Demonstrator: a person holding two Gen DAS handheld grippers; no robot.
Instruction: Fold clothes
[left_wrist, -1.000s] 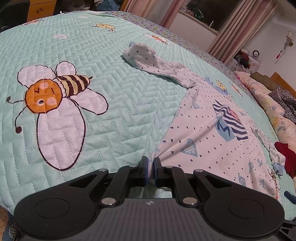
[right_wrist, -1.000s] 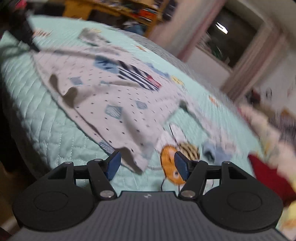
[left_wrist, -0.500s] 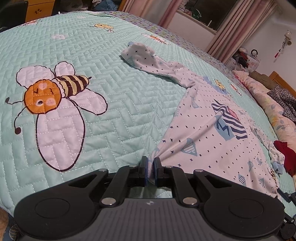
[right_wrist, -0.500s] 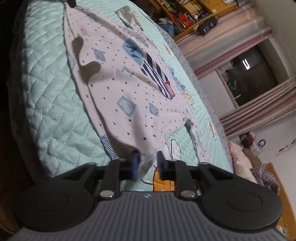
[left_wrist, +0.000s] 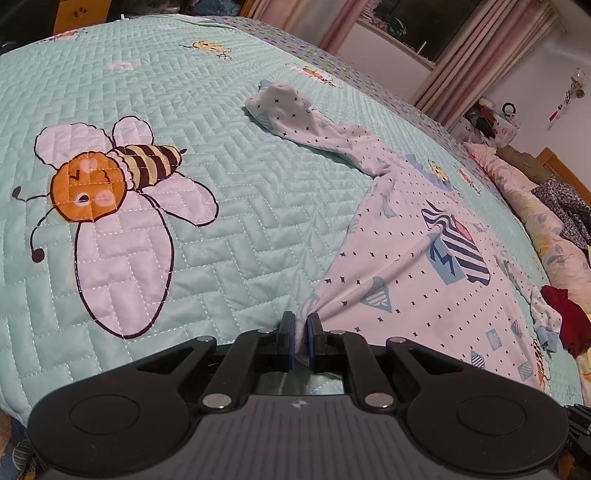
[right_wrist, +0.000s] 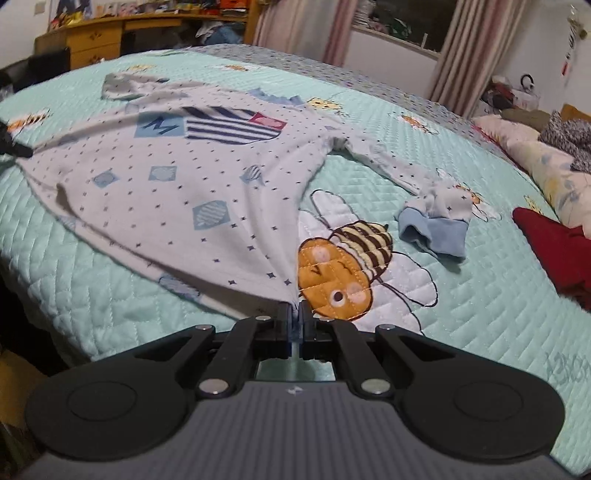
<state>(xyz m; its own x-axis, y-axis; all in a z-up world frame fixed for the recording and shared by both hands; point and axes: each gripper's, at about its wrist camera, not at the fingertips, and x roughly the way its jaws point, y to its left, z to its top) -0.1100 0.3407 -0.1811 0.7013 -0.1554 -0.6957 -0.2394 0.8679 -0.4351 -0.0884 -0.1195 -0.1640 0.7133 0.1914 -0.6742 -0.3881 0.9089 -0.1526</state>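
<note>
— On the quilted bedspread (right_wrist: 461, 295), where does the shirt (right_wrist: 177, 184) lie?
— Spread flat, chest up, at the near edge. The left gripper (left_wrist: 300, 328) is clamped on one hem corner, the right gripper (right_wrist: 295, 317) on the other, cloth pinched between both pairs of pads.
— What could go wrong?
— I'd judge each pinch thin, right at the corner; an uneven pull could slip one free. The far-right sleeve (right_wrist: 432, 218) lies bunched and may fold in crooked.
— Any writing?
— A letter "M" (right_wrist: 160, 125) beside the striped chest patch; nothing else readable.

Two low, close wrist views across the bed (left_wrist: 221, 229), sharing the shirt (right_wrist: 177, 192).
</note>
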